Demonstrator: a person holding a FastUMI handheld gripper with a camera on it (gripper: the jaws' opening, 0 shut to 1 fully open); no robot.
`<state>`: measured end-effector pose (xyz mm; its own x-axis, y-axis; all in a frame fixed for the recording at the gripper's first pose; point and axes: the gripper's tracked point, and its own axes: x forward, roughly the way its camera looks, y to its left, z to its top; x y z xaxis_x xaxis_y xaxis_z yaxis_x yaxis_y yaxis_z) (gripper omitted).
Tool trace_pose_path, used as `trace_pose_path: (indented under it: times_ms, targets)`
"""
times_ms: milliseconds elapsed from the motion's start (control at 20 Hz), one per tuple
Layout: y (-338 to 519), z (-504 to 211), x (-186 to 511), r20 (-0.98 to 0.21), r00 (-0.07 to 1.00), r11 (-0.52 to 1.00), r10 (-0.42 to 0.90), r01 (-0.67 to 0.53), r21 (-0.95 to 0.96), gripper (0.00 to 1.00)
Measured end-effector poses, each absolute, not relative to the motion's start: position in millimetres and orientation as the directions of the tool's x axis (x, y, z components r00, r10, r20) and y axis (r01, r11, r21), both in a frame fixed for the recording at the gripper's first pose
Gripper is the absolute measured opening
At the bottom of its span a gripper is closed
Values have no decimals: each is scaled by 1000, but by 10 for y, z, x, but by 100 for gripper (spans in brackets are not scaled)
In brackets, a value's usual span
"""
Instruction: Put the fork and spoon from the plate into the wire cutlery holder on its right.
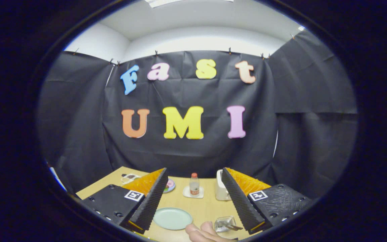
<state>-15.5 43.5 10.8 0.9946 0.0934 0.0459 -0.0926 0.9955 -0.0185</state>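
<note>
Pale wood formed the tabletop (193,208) that lay beneath the gripper (193,198), whose two fingers stood wide apart with nothing held between them. Between the fingers, close in, sat a light green plate (172,218), round and shallow; no cutlery could be made out on it. Just to the right of the plate, near the inner edge of the right finger, stood the wire cutlery holder (224,223), a small silvery basket with a dark utensil handle (234,228) lying slanted across its rim; whether that handle belonged to the fork or the spoon could not be told. A person's hand (204,232) rested on the table at the near edge, between the plate and the holder, its fingertips close to both. Farther off, beyond the fingers, a small bottle (194,184) with a red cap stood upright on a white coaster (193,192). To the right of it stood a white toaster-like appliance (221,190), partly hidden by the right finger. To the left, a small dish with pink contents (170,185) peeped out from behind the left finger.
</note>
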Motion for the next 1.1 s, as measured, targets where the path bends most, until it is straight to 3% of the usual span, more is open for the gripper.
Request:
trace_pose_path:
  times_ms: [300,1100]
  targets:
    - [626,330,-351,151,985,994,83,-71,-83,96]
    - [530,147,-244,119,990,997,71,-66,-48,95]
